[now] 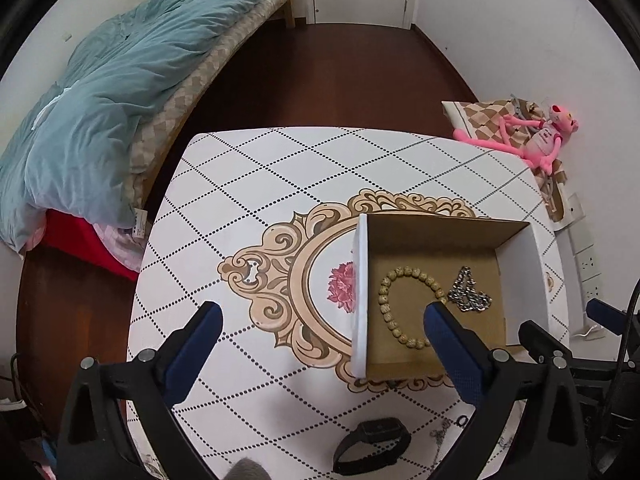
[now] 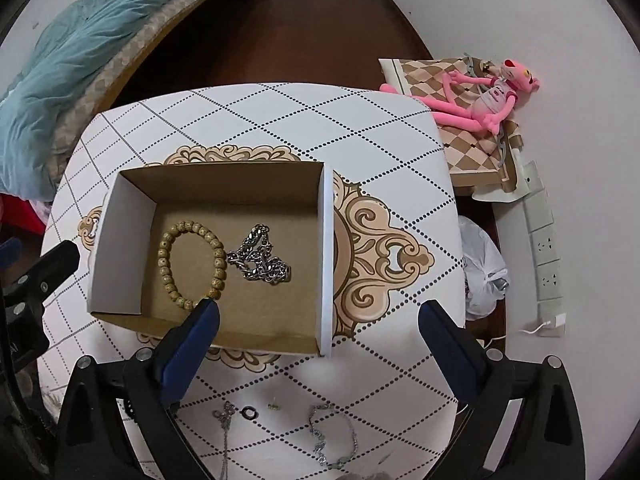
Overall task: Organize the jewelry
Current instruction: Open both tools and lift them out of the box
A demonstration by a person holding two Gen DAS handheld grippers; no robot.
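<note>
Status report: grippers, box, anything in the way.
Left gripper open, right gripper open, both empty. Bead bracelet and chain in box. Watch outside. Nothing blocking.

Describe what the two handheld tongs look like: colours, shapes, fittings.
Both the left tongs and the right tongs look alike: black plastic frames with triangular cut-outs, silver round bolts at the joints, and two long fingers faced with dark blue textured pads. Black cables trail beside them.

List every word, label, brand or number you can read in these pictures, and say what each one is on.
No text can be read.
Pink plush toy: a dark print on its grey shirt, too small and blurred to read.
Blue quilt: a white tag with blue print at its lower edge, too small to read.
Cardboard box, black watch: no print visible.
</note>
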